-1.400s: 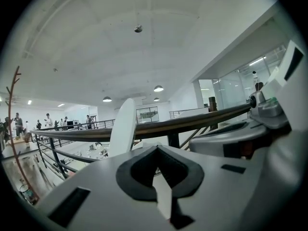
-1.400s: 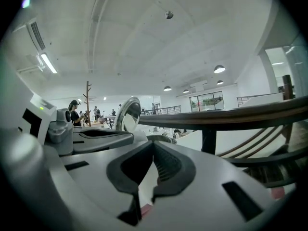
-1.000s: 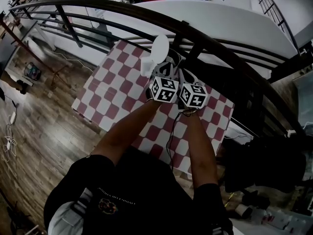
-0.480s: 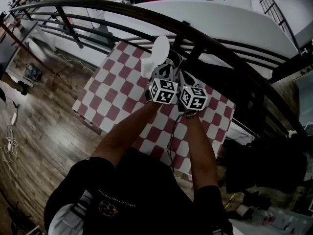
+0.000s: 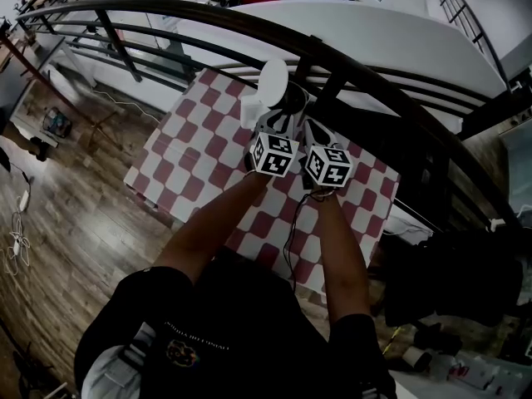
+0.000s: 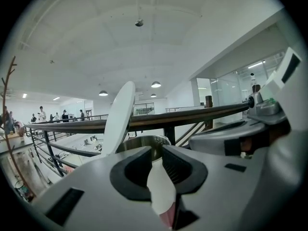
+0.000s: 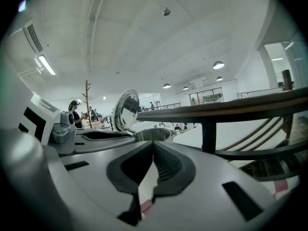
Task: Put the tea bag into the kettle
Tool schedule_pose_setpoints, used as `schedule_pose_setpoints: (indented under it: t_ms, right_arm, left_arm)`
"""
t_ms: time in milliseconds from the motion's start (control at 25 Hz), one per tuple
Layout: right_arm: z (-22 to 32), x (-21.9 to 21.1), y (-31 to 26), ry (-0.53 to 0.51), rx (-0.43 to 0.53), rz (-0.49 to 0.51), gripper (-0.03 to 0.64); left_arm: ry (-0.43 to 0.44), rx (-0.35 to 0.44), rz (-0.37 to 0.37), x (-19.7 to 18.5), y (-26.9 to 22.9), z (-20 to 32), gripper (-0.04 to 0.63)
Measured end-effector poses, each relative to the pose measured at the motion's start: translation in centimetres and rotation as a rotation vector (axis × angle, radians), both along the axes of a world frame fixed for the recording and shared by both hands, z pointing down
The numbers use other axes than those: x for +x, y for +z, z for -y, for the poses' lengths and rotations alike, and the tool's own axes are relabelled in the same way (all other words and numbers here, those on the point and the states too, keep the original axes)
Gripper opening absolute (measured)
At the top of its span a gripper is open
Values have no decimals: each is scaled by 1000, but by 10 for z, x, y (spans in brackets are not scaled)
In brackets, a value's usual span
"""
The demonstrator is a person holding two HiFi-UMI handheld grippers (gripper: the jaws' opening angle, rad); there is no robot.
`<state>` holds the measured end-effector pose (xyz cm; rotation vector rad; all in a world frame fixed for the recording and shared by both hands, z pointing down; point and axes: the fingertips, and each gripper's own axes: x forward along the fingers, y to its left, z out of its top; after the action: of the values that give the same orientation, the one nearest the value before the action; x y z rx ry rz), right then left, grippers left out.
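Observation:
A steel kettle (image 5: 293, 98) stands on the checkered table with its white lid (image 5: 273, 80) tipped up. Both grippers hover side by side just behind it, pointing at its mouth. In the left gripper view, the kettle rim (image 6: 142, 141) and lid (image 6: 119, 119) lie right past my left gripper (image 6: 156, 150). Its jaws are opening. The gap between them shows white and pink, and I cannot tell whether that is the tea bag or the cloth. My right gripper (image 7: 153, 146) has its tips together, with the rim (image 7: 153, 134) just beyond.
The red-and-white checkered table (image 5: 191, 156) stands against a dark curved railing (image 5: 374, 73), with a drop to a lower floor behind it. Wooden floor lies to the left. The person's forearms reach over the table's near half.

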<state>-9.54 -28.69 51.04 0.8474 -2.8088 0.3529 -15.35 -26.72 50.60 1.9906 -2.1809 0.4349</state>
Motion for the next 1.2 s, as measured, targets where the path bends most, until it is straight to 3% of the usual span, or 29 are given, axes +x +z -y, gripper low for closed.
schedule_pose_setpoints:
  t_ms: [400,480,1200]
  right_arm:
    - [-16,-6,-1,-23,6,-4,15]
    - [-21,-12,0,-35,5,-4,14]
    - [-80,-108,-11,-231,29,-5,14]
  left_arm:
    - [-29,4,1,-15,-4,-22,64]
    - [-45,4,3,-24,-5,-29,18]
    - [-221,33,-16,-119,-23,-101,5]
